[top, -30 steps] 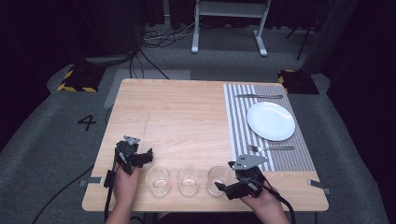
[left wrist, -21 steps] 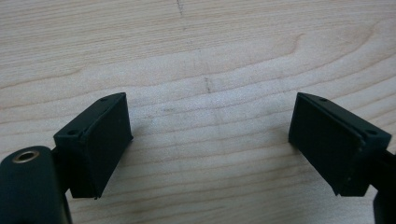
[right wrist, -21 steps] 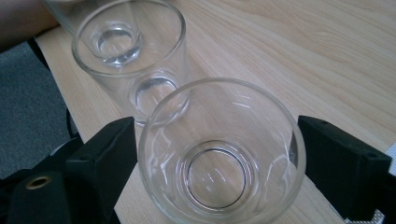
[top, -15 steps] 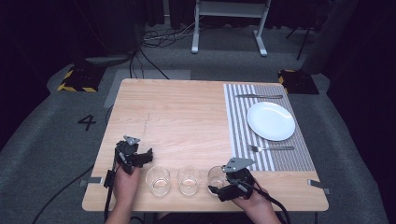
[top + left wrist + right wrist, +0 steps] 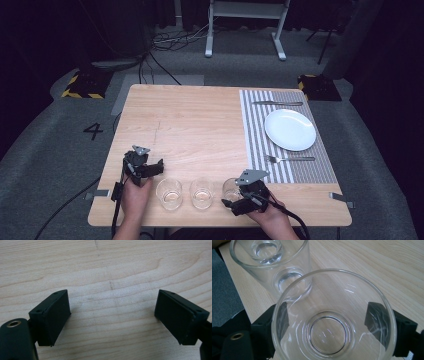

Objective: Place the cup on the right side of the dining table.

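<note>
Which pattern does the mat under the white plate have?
The placemat has grey and white stripes; the high view shows it best.

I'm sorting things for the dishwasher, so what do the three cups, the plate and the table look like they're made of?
Cups: clear glass; the tabletop shows through their walls, with bright glints on the rims.
Plate: glossy white, probably glazed ceramic, though it could be melamine.
Table: pale wood or wood-look laminate, matte, with visible grain lines.
</note>
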The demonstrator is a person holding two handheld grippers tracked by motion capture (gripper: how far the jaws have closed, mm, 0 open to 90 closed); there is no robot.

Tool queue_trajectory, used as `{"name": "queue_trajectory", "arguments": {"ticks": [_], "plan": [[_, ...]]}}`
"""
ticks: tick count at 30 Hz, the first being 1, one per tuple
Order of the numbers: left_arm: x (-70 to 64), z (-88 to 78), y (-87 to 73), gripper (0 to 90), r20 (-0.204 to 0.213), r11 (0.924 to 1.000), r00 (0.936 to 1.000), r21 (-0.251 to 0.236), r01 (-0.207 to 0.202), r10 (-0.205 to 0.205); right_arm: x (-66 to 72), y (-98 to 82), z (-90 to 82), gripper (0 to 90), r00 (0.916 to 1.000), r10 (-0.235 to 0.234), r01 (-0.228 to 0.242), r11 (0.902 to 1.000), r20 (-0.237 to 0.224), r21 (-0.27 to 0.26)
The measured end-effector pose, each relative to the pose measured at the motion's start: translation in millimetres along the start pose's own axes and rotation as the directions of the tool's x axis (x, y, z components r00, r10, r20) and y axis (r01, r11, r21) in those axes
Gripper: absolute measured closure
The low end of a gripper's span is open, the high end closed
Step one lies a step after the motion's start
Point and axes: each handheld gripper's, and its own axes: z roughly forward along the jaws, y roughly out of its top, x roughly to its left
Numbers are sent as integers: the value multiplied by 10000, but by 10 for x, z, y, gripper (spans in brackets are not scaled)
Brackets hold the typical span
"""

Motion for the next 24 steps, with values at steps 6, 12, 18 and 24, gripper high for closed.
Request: {"name": "queue_trajectory", "arguments": {"ticks": [6, 12, 18, 24], "plan": [[0, 0, 0, 133, 5, 10000, 10000, 2, 5, -5, 7, 5, -4, 178, 10000, -65, 64, 10000, 59, 31], [0, 0, 0, 134, 6, 10000, 10000, 1, 4, -4, 5, 9, -6, 180, 9999, -107, 107, 9999, 48, 71], [0, 0, 0, 134, 6, 10000, 10000, -1, 5, -5, -16, 28, -14, 180, 10000, -56, 57, 9998, -62, 189], [-1, -4, -2, 135, 1, 10000, 10000, 11, -9, 9, -35, 67, -68, 180, 10000, -72, 73, 9998, -67, 188]]}}
